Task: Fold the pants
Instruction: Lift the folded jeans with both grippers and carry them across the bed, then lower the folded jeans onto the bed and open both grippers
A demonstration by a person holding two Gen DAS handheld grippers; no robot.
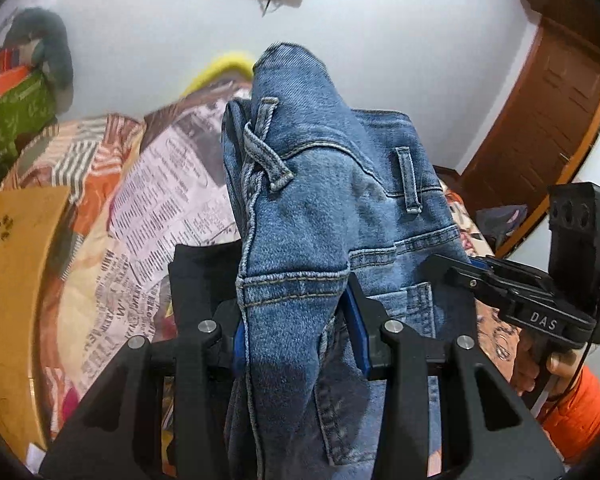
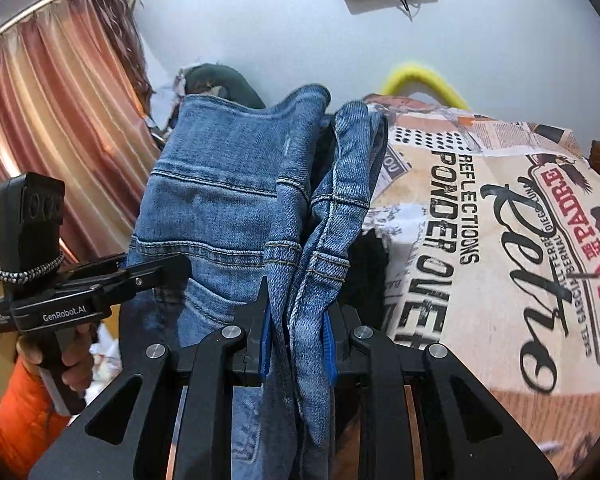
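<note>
Both grippers hold one pair of blue jeans (image 1: 324, 216) up off a bed. On the left gripper (image 1: 300, 328), the two black fingers with blue pads (image 1: 358, 328) squeeze a thick bunch of the jeans near the waist, so the fingers stay partly apart with cloth packed between them. A belt loop (image 1: 410, 180) and a pocket seam show just past the fingers, and the rest of the jeans hang down under the gripper. On the right gripper (image 2: 298, 344), the fingers sit closer together and pinch a thinner bunch of folded denim (image 2: 332, 216). More of the jeans spread out to the left of this gripper, toward the other one. From the left gripper, the right gripper (image 1: 460, 276) shows off to the right side, with a hand (image 1: 540, 368) in an orange sleeve (image 1: 580, 412) on its handle. From the right gripper, the left gripper (image 2: 156, 276) shows off to the left side, held by a hand (image 2: 74, 368) in an orange sleeve too. A bedsheet (image 2: 500, 240) printed with big words and newspaper pictures lies below and to the right of the right gripper. A wooden door (image 1: 540, 112) stands far off to the right of the left gripper, and striped curtains (image 2: 52, 120) hang far to the left of the right gripper.
</note>
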